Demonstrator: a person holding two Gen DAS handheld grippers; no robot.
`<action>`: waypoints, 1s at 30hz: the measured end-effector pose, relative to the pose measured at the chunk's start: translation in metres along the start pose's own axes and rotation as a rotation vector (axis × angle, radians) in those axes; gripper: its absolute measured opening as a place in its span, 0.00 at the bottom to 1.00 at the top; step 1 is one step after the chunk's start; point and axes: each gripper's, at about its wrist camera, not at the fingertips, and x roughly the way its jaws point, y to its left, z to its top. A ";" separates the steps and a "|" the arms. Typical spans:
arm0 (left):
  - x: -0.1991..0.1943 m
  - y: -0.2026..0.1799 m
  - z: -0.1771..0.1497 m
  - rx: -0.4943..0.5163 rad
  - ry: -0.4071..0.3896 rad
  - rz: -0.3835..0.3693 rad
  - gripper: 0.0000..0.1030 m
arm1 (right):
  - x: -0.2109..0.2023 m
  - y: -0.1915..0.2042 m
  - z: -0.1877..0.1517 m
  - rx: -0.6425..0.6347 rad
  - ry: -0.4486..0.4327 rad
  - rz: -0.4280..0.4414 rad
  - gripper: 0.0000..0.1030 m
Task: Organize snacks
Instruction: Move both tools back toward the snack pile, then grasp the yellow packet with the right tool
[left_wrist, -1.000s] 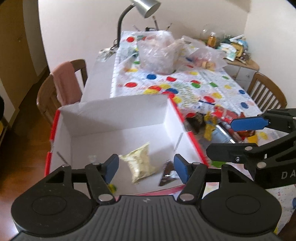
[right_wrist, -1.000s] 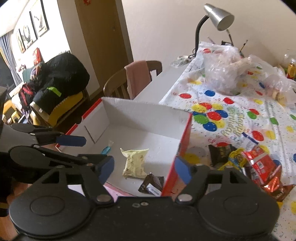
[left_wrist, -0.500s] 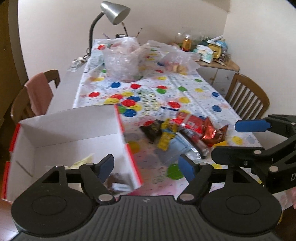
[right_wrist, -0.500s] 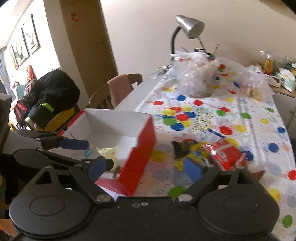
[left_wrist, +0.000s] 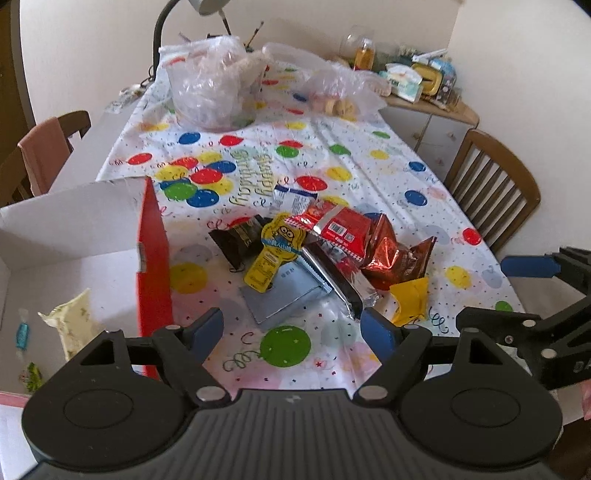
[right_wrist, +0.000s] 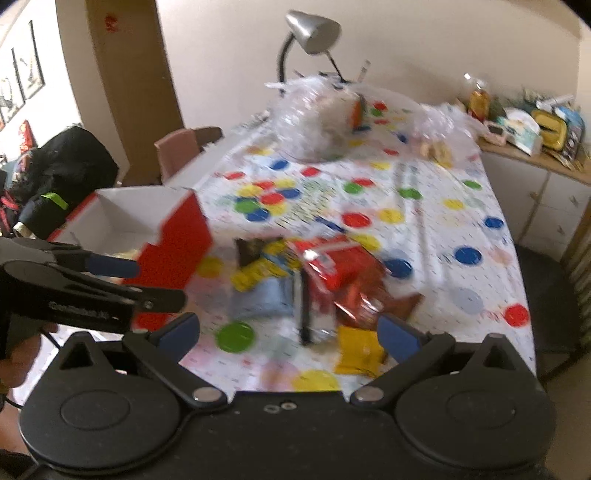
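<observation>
The right wrist view is smeared with blur, so the wrappers in the snack pile cannot be read there, and the near left part of the red-sided box is cut off by the frame and the gripper body in the left wrist view. Inside that white-lined box lie a pale yellow packet, a small blue-wrapped candy and a green-patterned piece at the near left edge, half hidden. The pile sits on the balloon-print tablecloth just right of the box: a yellow cartoon pouch, a red packet, a foil bag, a grey flat pack and a yellow wrapper. The left gripper and right gripper have both just been opening; their jaws stand wide apart above the pile's near edge, holding and touching nothing.
</observation>
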 end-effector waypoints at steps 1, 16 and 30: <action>0.005 -0.002 0.001 -0.002 0.005 0.005 0.79 | 0.004 -0.007 -0.002 0.007 0.011 -0.006 1.00; 0.057 -0.025 0.007 -0.026 0.105 0.040 0.79 | 0.102 -0.061 -0.020 0.129 0.238 -0.043 0.83; 0.084 -0.045 0.023 -0.057 0.161 0.016 0.79 | 0.129 -0.074 -0.019 0.156 0.316 -0.012 0.44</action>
